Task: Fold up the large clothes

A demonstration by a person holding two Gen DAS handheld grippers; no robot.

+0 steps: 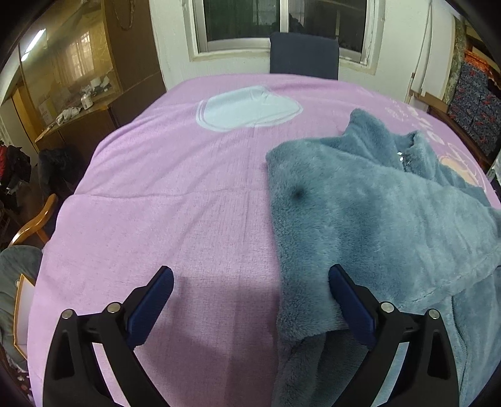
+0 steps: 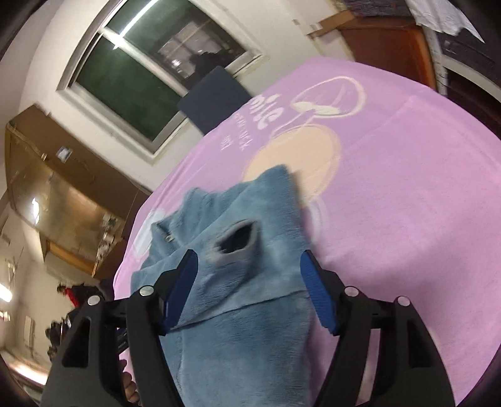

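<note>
A fluffy grey-blue fleece jacket (image 1: 375,219) lies on the right half of a table under a pink blanket (image 1: 172,203), one part folded across its body. My left gripper (image 1: 250,272) hovers open over the jacket's left edge, its right finger (image 1: 350,300) above the fleece and its left finger (image 1: 150,303) above bare blanket. In the right wrist view, which is tilted, the jacket (image 2: 244,328) runs away from me, its sleeve cuff (image 2: 238,238) gaping. My right gripper (image 2: 249,255) stands open astride the fleece, and the pads do not pinch it.
A dark blue chair back (image 1: 303,54) stands at the table's far edge below a window (image 1: 281,22). A wooden cabinet (image 1: 72,81) with a glass front fills the left wall. A wooden chair arm (image 1: 37,219) sits by the table's left edge.
</note>
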